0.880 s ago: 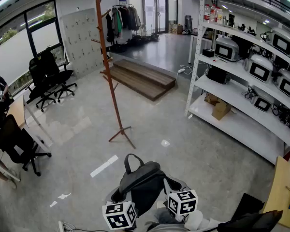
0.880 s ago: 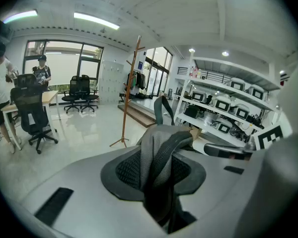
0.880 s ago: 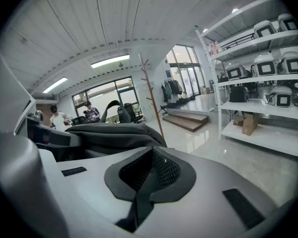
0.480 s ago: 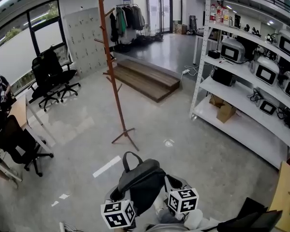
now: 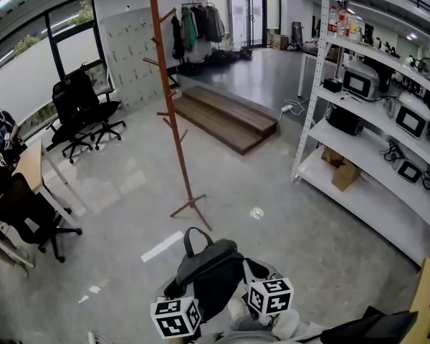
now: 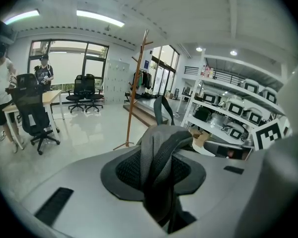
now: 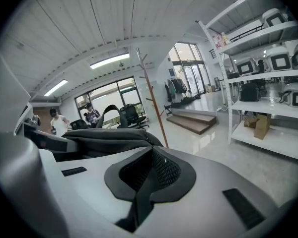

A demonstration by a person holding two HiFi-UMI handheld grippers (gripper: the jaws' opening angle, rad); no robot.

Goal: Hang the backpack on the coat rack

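A dark grey backpack (image 5: 208, 267) with a top loop hangs at the bottom of the head view, carried between both grippers. My left gripper (image 5: 179, 291) is shut on a mesh shoulder strap (image 6: 161, 155) that bunches up between its jaws. My right gripper (image 5: 254, 276) is shut on a dark strap (image 7: 145, 180), with the backpack's body (image 7: 109, 135) lying just to its left. The tall brown wooden coat rack (image 5: 173, 113) stands ahead on the grey floor, apart from the bag, its pegs bare. It also shows as coat rack (image 6: 134, 86) and coat rack (image 7: 151, 100).
White shelving (image 5: 373, 127) with appliances and boxes runs along the right. A low wooden platform (image 5: 226, 117) lies beyond the rack. Black office chairs (image 5: 82, 113), a desk (image 5: 29, 167) and a seated person are at the left. A clothes rail (image 5: 201, 21) is far back.
The whole room has slid in the head view: the coat rack now stands slightly nearer and further right, the shelving further right. The backpack and both grippers keep their place and grip.
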